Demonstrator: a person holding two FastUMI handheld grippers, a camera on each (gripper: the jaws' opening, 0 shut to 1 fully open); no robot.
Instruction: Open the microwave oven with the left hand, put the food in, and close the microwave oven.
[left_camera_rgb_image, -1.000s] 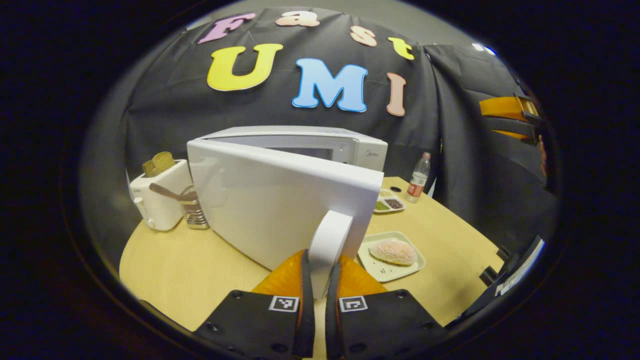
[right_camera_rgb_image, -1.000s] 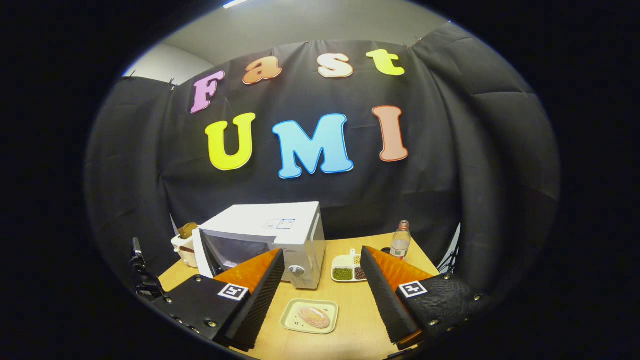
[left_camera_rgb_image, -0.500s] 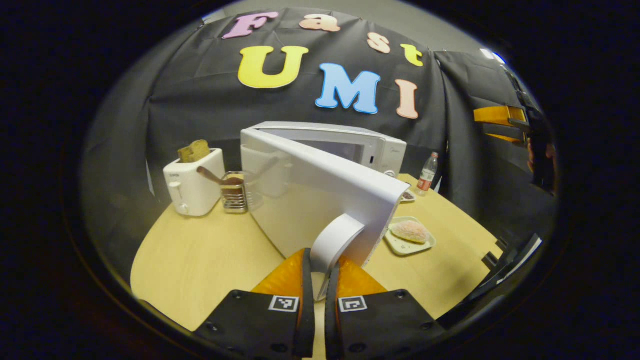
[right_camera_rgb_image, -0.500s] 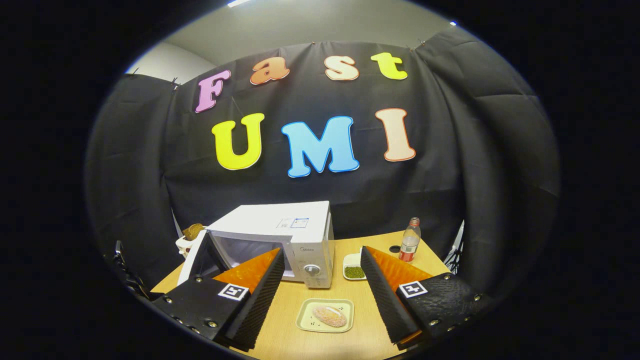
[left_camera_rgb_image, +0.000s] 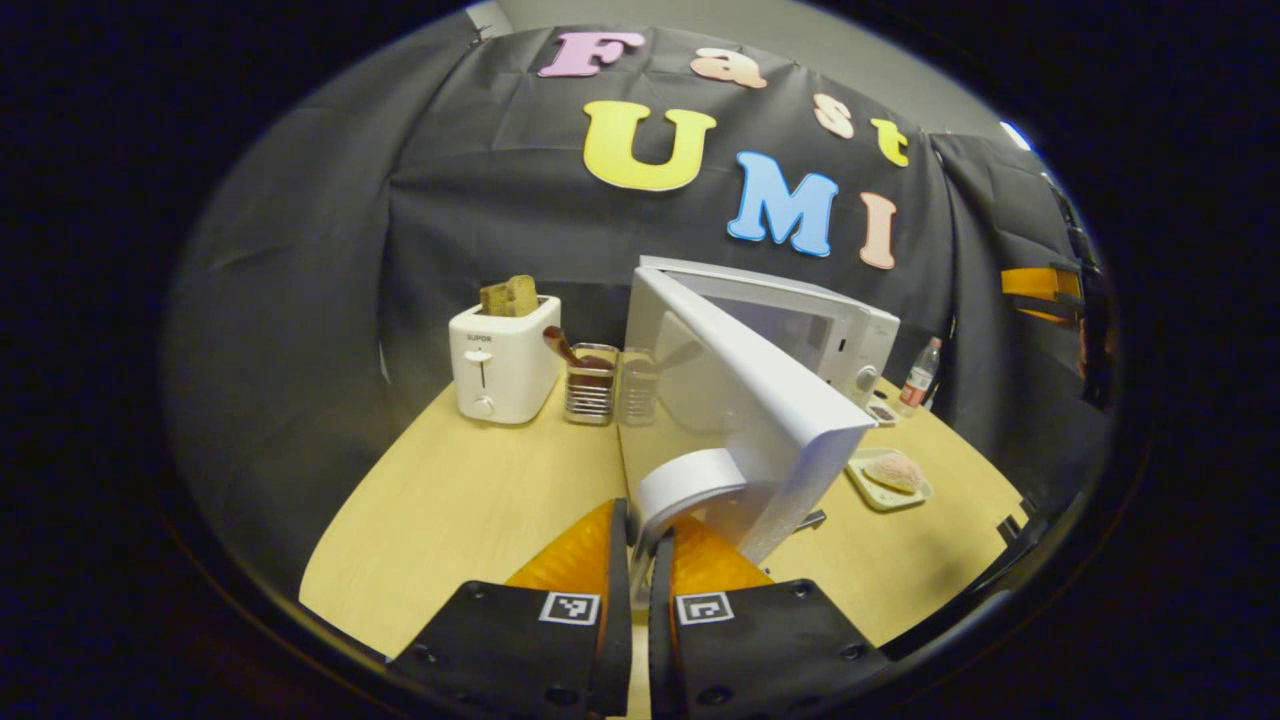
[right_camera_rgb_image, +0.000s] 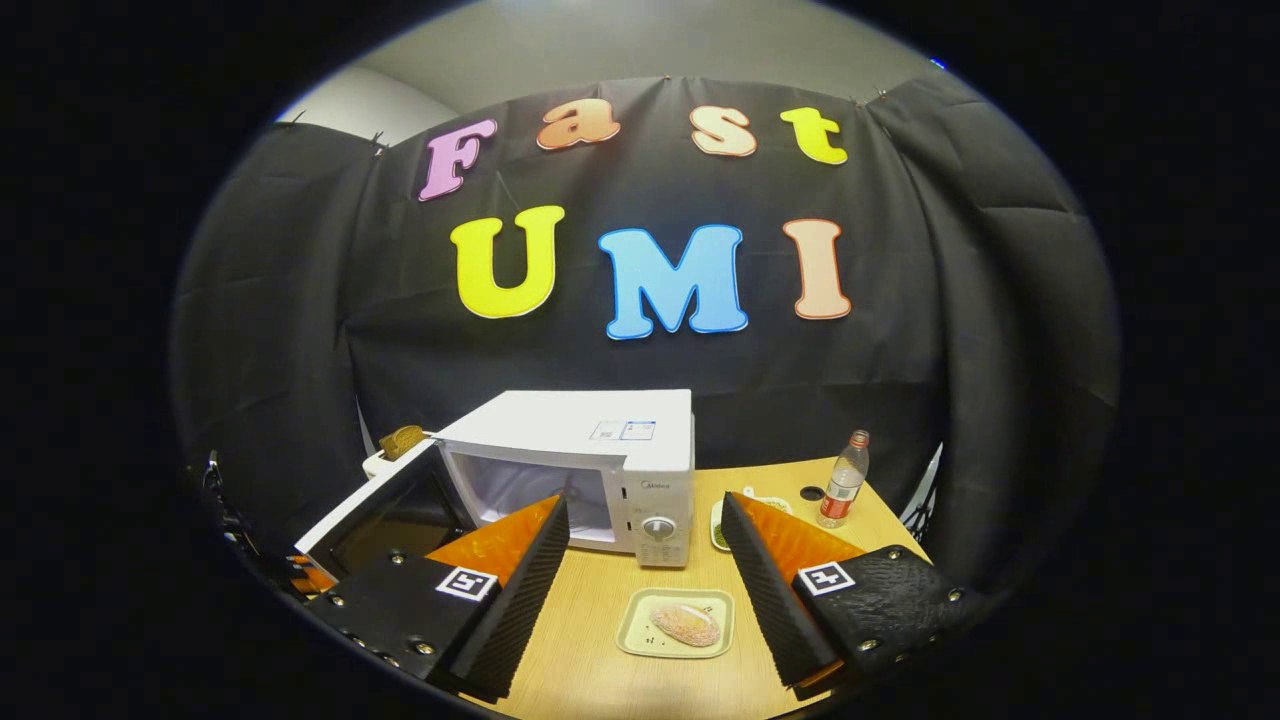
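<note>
Gripping the white curved door handle (left_camera_rgb_image: 690, 485), the left gripper (left_camera_rgb_image: 640, 560) is sitting low in front of the white box-shaped microwave oven (right_camera_rgb_image: 590, 455), its two fingers pinching the handle between them. The microwave's white door (left_camera_rgb_image: 745, 400) is standing swung well open, and in the right gripper view its dark inner window is facing up toward the camera, left of the oven's pale cavity.

The right gripper (right_camera_rgb_image: 640, 560) is hovering high above the pale wooden table (left_camera_rgb_image: 470, 500), in front of the microwave, with its fingers spread wide and nothing between them. Seen through that gap, the pinkish oval piece of food (right_camera_rgb_image: 685, 625) is lying on a cream square plate (right_camera_rgb_image: 675, 623) in front of the microwave's control panel, well below the fingertips and touching neither.

Left of the microwave, a white toaster (left_camera_rgb_image: 503, 360) is holding a brown slice of bread, and a wire holder (left_camera_rgb_image: 590, 385) with a brown spoon is standing between toaster and oven. Right of the microwave, a clear plastic bottle (right_camera_rgb_image: 843, 480) with a red label is standing upright, and a small white divided dish (right_camera_rgb_image: 722, 520) is lying just beside the oven. The open door is standing between the left gripper and the plate.
</note>
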